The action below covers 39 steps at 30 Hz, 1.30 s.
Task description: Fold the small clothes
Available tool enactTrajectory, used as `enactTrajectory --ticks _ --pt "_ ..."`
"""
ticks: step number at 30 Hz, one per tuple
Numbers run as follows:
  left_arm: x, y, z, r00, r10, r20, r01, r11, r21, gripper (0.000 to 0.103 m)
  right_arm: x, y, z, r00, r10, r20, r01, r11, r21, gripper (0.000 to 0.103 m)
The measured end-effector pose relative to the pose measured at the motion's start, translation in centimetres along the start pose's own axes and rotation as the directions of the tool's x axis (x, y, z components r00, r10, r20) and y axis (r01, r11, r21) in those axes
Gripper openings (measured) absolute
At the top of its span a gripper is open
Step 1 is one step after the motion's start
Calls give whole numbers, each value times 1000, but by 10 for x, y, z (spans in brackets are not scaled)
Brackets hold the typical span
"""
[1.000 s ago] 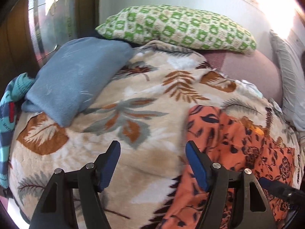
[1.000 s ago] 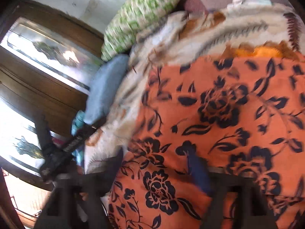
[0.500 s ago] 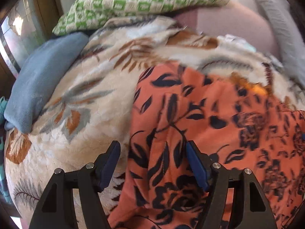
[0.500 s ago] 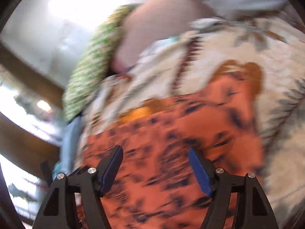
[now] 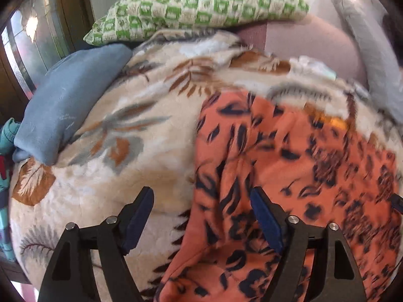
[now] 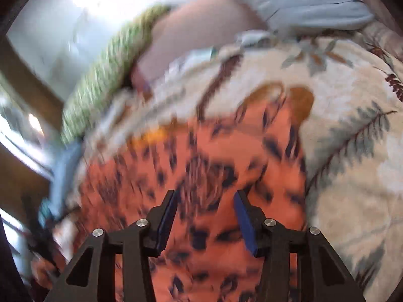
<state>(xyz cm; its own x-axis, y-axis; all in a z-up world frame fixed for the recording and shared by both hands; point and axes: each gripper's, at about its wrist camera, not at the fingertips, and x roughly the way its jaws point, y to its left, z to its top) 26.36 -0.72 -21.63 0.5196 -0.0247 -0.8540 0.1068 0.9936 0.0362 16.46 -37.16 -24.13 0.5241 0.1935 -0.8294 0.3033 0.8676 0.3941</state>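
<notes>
Bed [image 5: 314, 37], pink sheet, covered by a cream leaf-print blanket [image 5: 141, 156]. On the blanket: orange black-flowered garment [image 5: 289, 156]; folded blue-grey cloth [image 5: 70, 100] at its left edge. Green-checked pillow [image 5: 201, 7] at the head; grey pillow [image 5: 372, 63] right.

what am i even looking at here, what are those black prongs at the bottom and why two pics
The black prongs are hand-held gripping tools: a person holds one in each hand, and each carries a wide-angle camera that looks forward along its two fingers. So one picture is from the left tool and the other from the right tool.

Both look down at a bed covered with a cream blanket with a leaf print. On it lies an orange garment with a dark flower pattern, the piece to be folded. Farther back are a green and white pillow and a blue-grey pillow.

Neither tool holds anything yet. The left jaws stand wide over the garment's edge and have just been opening. The right jaws have just been closing over the orange cloth, but a gap shows and no fabric is pinched.
</notes>
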Motion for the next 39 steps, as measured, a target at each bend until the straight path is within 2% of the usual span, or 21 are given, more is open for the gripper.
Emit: enactTrajectory --ticks 1,3,5,6,8,11,14,16,19,23,24,25,28,32,36,39 --pt "11 1 -8 999 7 -50 -6 1000 20 81 12 -2 -5 998 -13 -61 14 1000 4 52" --pt "7 12 -18 998 -46 -34 45 999 -20 81 -2 2 -7 999 -20 -26 20 1000 5 51" --pt "-13 24 -24 996 -82 -24 81 995 -50 81 -28 5 -11 999 32 -5 -32 999 26 51" --pt "-27 28 -31 996 -84 0 84 995 -56 81 -46 9 -14 997 69 26 -70 997 13 51" --pt "-53 37 -48 996 -88 28 89 994 -59 81 -85 17 -27 994 89 59 -86 995 -48 52" --pt "-92 45 -83 990 -136 48 138 990 -26 81 -133 18 -56 989 135 65 -130 989 -66 62" --pt "-129 50 -123 991 -121 65 118 992 40 81 -169 14 -97 984 176 30 -175 984 -45 62" --pt "-146 55 -148 993 -105 53 101 993 63 81 -186 10 -130 983 184 -26 -184 983 -24 62" --pt "-159 65 -177 992 -123 -18 124 991 52 81 -187 0 -176 978 156 -140 -157 988 6 62" --pt "-166 78 -199 990 -126 -58 126 992 -6 81 -169 -18 -223 959 148 -242 -136 988 67 62" --pt "-166 80 -202 992 -111 -60 109 994 -23 81 -161 -23 -231 956 130 -261 -115 991 70 62" --pt "-165 82 -204 993 -99 -66 96 994 -44 81 -151 -26 -240 956 76 -282 -64 997 52 62" --pt "-162 85 -211 989 -116 -95 106 989 -104 81 -140 -38 -251 956 9 -292 4 999 44 62" --pt "-153 82 -222 985 -117 -131 97 984 -149 81 -132 -54 -258 956 53 -290 -20 993 116 62" --pt "-145 83 -233 980 -120 -156 90 979 -182 81 -117 -54 -264 944 106 -314 -71 990 121 62" --pt "-136 88 -244 974 -124 -192 83 975 -208 81 -105 -52 -265 936 113 -335 -77 990 118 62"
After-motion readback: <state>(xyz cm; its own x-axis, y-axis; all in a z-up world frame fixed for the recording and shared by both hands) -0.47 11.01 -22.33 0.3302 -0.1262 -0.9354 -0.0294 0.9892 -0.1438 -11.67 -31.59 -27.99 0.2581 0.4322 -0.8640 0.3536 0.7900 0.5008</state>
